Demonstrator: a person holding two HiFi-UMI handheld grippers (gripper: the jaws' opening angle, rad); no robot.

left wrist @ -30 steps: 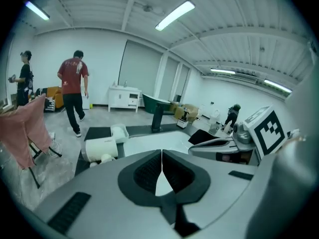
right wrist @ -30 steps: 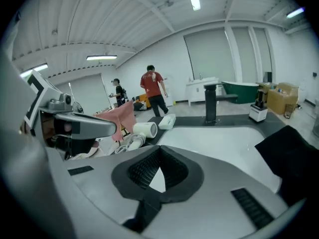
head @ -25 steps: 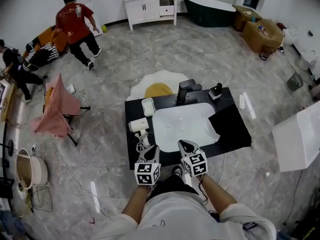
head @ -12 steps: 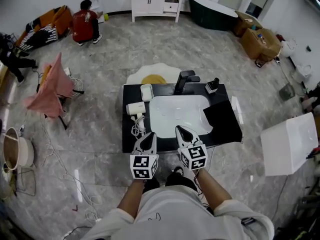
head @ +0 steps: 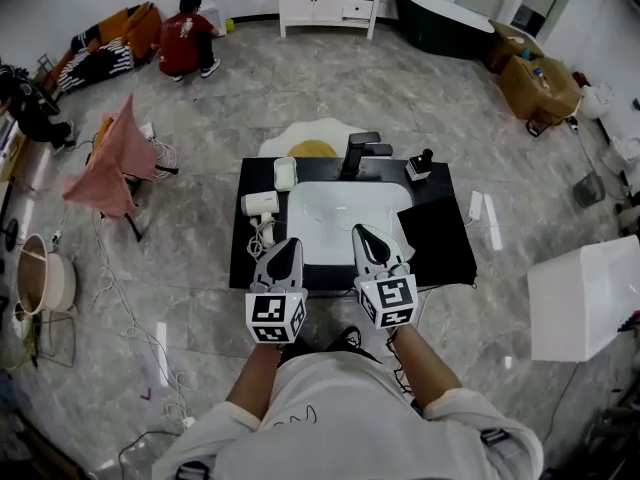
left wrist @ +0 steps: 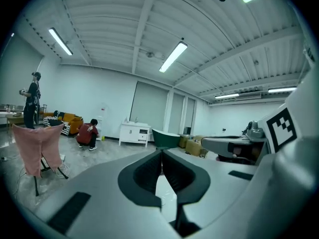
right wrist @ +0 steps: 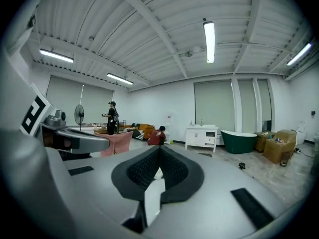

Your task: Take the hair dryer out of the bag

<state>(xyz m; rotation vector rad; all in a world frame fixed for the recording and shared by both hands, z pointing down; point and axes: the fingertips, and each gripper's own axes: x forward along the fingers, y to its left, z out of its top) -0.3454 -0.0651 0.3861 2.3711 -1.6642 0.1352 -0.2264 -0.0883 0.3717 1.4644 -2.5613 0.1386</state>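
A white hair dryer [head: 260, 204] lies on the black counter [head: 243, 258], left of the white sink [head: 345, 218], its cord coiled beside it. A small white pouch [head: 285, 174] sits just behind it. A flat black bag [head: 437, 240] lies at the counter's right end. My left gripper [head: 287, 247] and right gripper [head: 361, 234] are held side by side over the counter's near edge, both shut and empty. In the gripper views the left gripper [left wrist: 161, 151] and right gripper [right wrist: 160, 149] point almost level across the room, jaws pressed together.
A black faucet [head: 358, 151] and a small black object [head: 418, 165] stand behind the sink. On the floor are a pink cloth on a stand [head: 110, 158], loose cables [head: 130, 318], a white box [head: 585, 293] and a pot [head: 45, 283]. A person in red [head: 185, 43] crouches far back.
Both grippers have risen and now point nearly level, still shut. The head view has shifted, and the person in red has gone to the back wall and crouched.
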